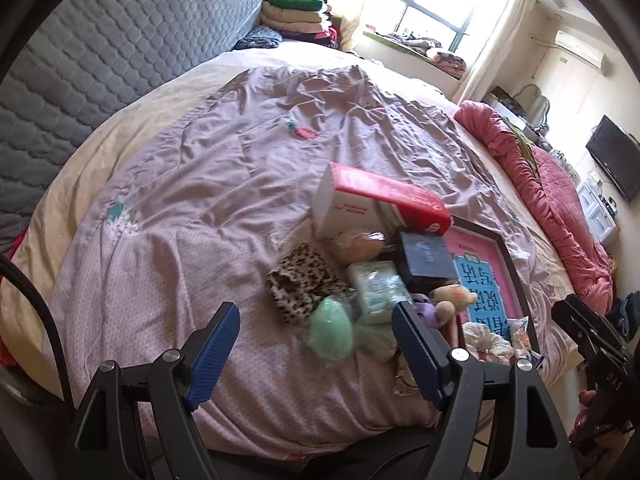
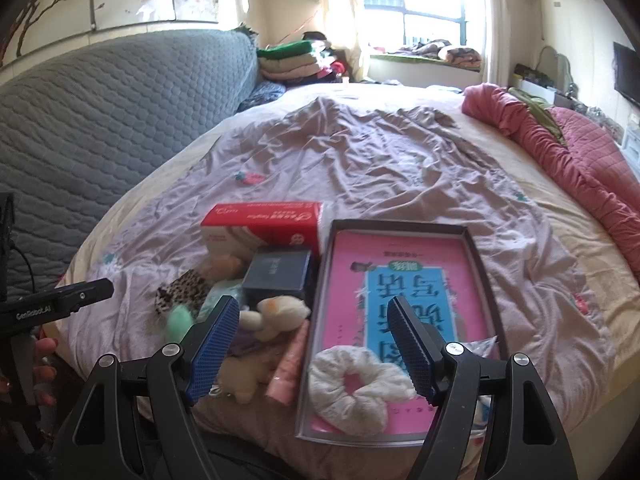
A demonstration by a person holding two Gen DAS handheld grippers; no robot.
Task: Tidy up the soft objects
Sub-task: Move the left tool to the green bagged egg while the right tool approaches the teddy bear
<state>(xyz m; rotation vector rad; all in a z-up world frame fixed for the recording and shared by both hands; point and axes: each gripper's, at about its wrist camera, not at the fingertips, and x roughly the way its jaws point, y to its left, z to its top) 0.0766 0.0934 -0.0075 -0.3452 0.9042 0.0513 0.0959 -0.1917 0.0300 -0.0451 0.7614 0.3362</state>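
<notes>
A pile of soft things lies on the bed's near edge: a leopard-print pouch [image 1: 298, 282], a mint green puff [image 1: 331, 332], a green tissue pack [image 1: 378, 290] and a cream plush toy [image 2: 280, 314]. A white scrunchie [image 2: 356, 386] lies in a dark-rimmed tray [image 2: 478, 276] with a pink sheet. My left gripper [image 1: 316, 350] is open, empty, just before the green puff. My right gripper [image 2: 314, 342] is open, empty, above the tray's near left corner. A pink tube [image 2: 290, 362] lies beside the tray.
A red-and-white box [image 1: 376, 202] and a dark blue box [image 1: 426, 258] sit behind the pile. A rolled pink quilt [image 2: 580, 168] runs along the right. A grey quilted headboard [image 1: 100, 64] stands on the left. Folded clothes [image 2: 292, 62] are stacked at the far end.
</notes>
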